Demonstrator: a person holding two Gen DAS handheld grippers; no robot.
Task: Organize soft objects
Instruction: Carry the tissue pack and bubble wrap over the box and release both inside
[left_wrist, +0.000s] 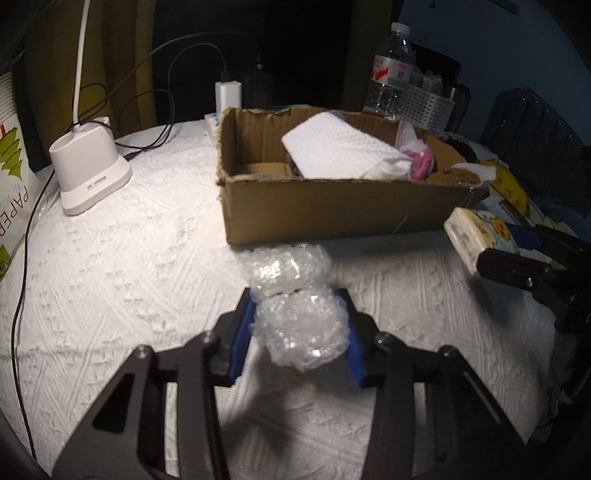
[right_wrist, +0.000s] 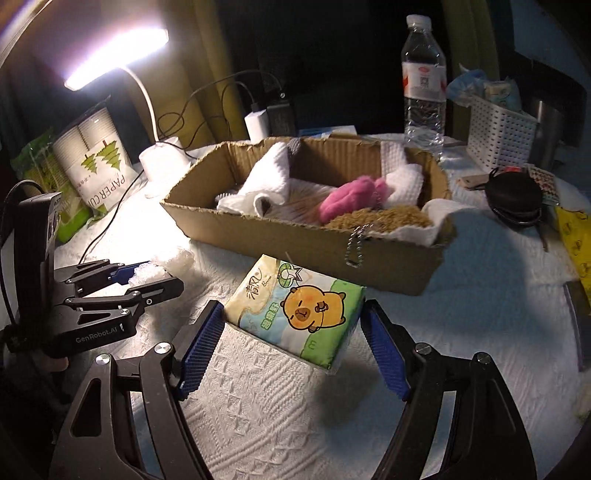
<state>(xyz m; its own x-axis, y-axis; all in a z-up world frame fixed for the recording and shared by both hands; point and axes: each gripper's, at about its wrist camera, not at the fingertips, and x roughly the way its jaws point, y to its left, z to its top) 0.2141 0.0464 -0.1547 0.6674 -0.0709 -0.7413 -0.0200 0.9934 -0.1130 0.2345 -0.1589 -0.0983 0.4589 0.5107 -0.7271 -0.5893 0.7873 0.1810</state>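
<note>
My left gripper (left_wrist: 297, 306) is shut on a wad of clear bubble wrap (left_wrist: 295, 306), held just above the white tablecloth in front of the cardboard box (left_wrist: 332, 206). It also shows in the right wrist view (right_wrist: 147, 275). My right gripper (right_wrist: 291, 332) is shut on a tissue pack (right_wrist: 295, 306) with an orange cartoon animal, near the box's front wall (right_wrist: 314, 247); the pack also shows in the left wrist view (left_wrist: 480, 232). The box holds white paper towels (right_wrist: 266, 181), a pink plush (right_wrist: 351, 195) and a brown fuzzy item (right_wrist: 380, 218).
A white lamp base (left_wrist: 88, 170) and cables stand at the left. A paper cup pack (right_wrist: 96, 162) is beside it. A water bottle (right_wrist: 423, 81), a white perforated basket (right_wrist: 498, 129) and a black pouch (right_wrist: 513, 199) lie behind and right of the box.
</note>
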